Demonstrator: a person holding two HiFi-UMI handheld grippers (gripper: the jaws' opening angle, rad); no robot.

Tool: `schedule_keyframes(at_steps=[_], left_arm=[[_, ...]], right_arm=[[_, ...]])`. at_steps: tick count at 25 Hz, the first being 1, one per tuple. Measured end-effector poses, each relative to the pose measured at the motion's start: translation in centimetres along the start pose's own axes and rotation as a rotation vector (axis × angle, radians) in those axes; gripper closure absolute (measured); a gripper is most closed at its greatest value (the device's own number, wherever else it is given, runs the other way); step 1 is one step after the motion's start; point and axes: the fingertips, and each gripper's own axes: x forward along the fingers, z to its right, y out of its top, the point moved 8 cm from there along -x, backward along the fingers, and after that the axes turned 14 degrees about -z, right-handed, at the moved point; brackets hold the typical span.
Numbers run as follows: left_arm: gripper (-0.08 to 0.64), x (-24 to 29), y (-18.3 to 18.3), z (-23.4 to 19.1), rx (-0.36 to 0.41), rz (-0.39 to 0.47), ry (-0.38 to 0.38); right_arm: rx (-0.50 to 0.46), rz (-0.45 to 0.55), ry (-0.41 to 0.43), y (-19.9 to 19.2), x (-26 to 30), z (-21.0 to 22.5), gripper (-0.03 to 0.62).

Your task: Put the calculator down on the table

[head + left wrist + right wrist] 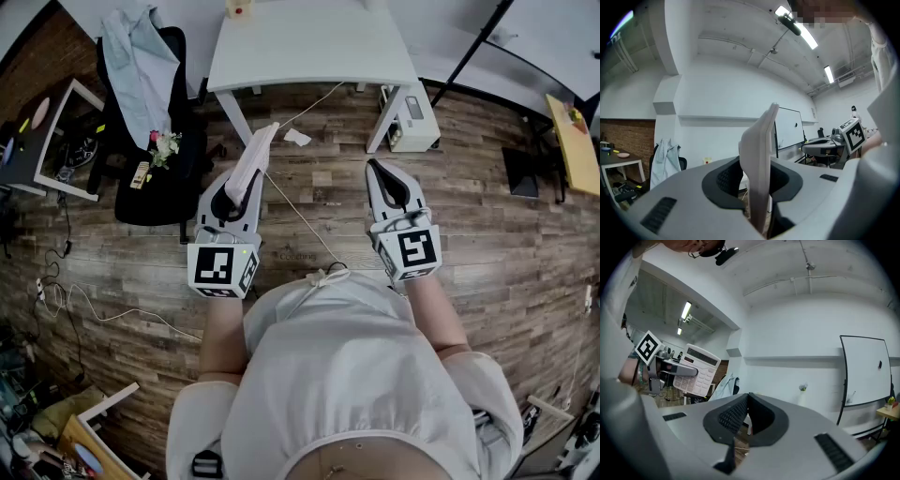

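Note:
The white calculator (254, 161) stands on edge between the jaws of my left gripper (240, 187), which is shut on its lower part. In the left gripper view the calculator (759, 159) rises thin and upright between the black pads, with my left gripper (758, 187) level. My right gripper (376, 171) is held beside it, level, shut with nothing in it. The right gripper view shows its jaws (746, 401) meeting at the tip and the calculator's (696, 371) keypad off to the left. Both grippers hover above the wood floor, short of the white table (309, 52).
A black chair (150, 178) draped with a pale cloth stands left of the table. A white box (412, 117) sits by the table's right leg. A scrap of paper (297, 138) and a cable (300, 211) lie on the floor. A small object (239, 9) stands on the table's far edge.

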Motion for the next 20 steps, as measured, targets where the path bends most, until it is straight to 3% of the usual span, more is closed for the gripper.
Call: schedule_keyframes(at_steps=[13, 20], left_arm=[[0.44, -0.1, -0.8, -1.9, -0.042, 0.016, -0.009], [0.44, 0.7, -1.9, -3.2, -0.075, -0.022, -0.023]], right_arm=[[0.023, -0.009, -0.015, 0.2, 1.2, -1.2, 0.589], [0.029, -0.048, 0.009, -0.4, 3.0, -2.3, 0.588]])
